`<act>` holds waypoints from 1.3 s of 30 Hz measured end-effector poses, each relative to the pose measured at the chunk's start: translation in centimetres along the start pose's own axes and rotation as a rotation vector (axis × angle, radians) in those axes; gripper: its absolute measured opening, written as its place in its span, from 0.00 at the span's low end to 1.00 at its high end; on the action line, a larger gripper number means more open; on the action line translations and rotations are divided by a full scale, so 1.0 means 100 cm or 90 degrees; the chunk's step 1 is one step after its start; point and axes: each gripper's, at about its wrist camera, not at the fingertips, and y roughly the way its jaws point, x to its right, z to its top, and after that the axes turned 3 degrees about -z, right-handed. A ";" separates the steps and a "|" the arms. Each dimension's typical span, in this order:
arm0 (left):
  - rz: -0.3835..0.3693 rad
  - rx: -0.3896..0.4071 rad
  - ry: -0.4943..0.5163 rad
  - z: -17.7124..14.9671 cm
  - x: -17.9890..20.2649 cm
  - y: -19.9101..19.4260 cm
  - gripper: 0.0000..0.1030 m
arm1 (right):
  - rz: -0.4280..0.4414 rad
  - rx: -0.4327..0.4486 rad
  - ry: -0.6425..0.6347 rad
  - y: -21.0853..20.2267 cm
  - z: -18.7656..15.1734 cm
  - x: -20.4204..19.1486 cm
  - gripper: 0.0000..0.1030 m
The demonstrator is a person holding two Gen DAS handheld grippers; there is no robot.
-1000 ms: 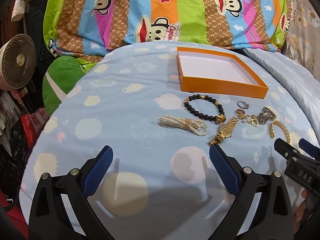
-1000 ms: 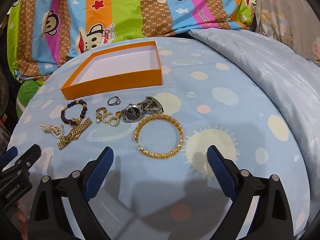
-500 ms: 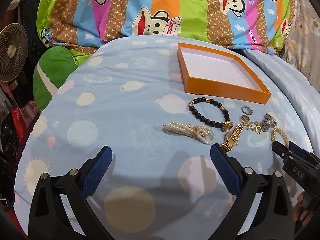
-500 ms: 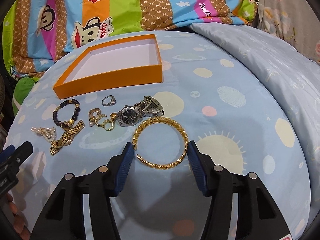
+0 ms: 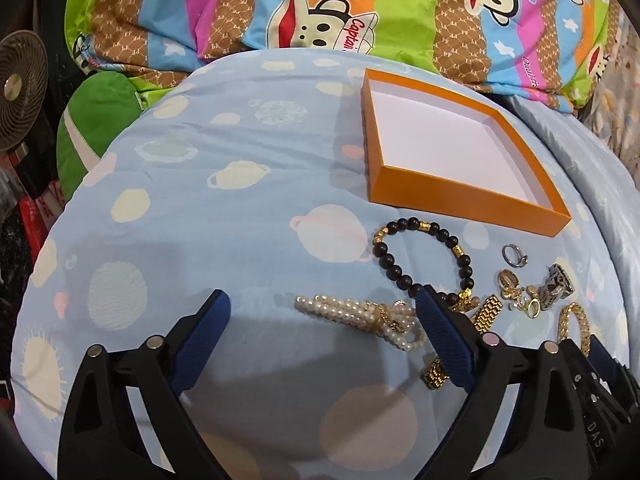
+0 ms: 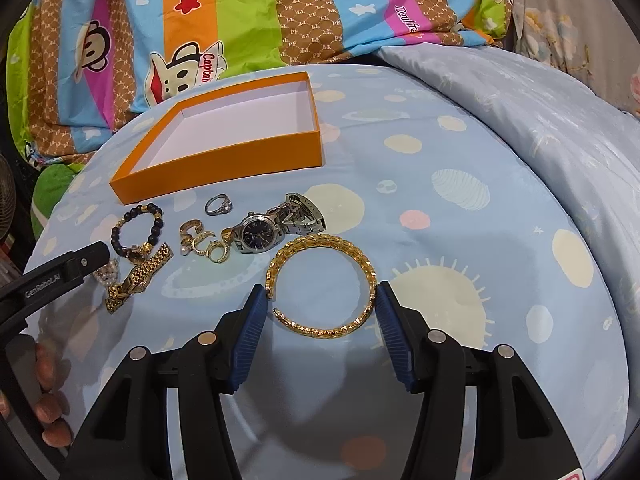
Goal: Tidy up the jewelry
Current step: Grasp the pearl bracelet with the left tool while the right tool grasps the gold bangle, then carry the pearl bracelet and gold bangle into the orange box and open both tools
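The right gripper [image 6: 320,300] points steeply down at the bed, its blue pads set either side of the gold bangle [image 6: 322,286]; the pads sit against the bangle's outer edge on both sides, so it looks clenched on the bangle, which lies flat on the pale blue bedsheet [image 6: 460,220] with its gap toward the left pad. Its jaws have just been closing, with the bangle between them.

The left gripper [image 5: 320,318] hangs released, jaws spread wide over the pearl bracelet [image 5: 360,316]; the bracelet lies nearer the right-hand pad, and neither pad presses on it. These jaws have just been closing a little, the pearls between them.

The rest of the jewelry lies in a loose row on the sheet — a black bead bracelet [image 6: 136,230] with gold accents, a gold watch [image 6: 138,278] just below it, a cluster of gold earrings [image 6: 204,242], a silver ring [image 6: 218,204] with a stone, and a silver watch [image 6: 276,226] with a dark dial touching the bangle's far edge; all of it sits just in front of the orange box [image 6: 220,160], which is open, white inside, and holds nothing.

Behind the box a striped cartoon-monkey quilt [image 6: 260,12] is bunched up; a small fan [image 5: 20,88] stands off the bed's left edge; fingertips of the person's hand [image 6: 48,392] show at the left of the right wrist view.
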 end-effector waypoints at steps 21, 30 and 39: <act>-0.040 0.015 0.048 -0.022 -0.014 -0.027 0.18 | 0.010 0.031 -0.007 -0.019 -0.013 -0.002 0.52; -0.082 0.067 0.063 -0.003 -0.014 -0.060 0.10 | 0.025 0.068 0.006 -0.038 0.010 0.004 0.52; -0.070 0.115 0.072 0.031 -0.025 -0.080 0.10 | 0.034 0.096 0.016 -0.041 0.044 0.010 0.52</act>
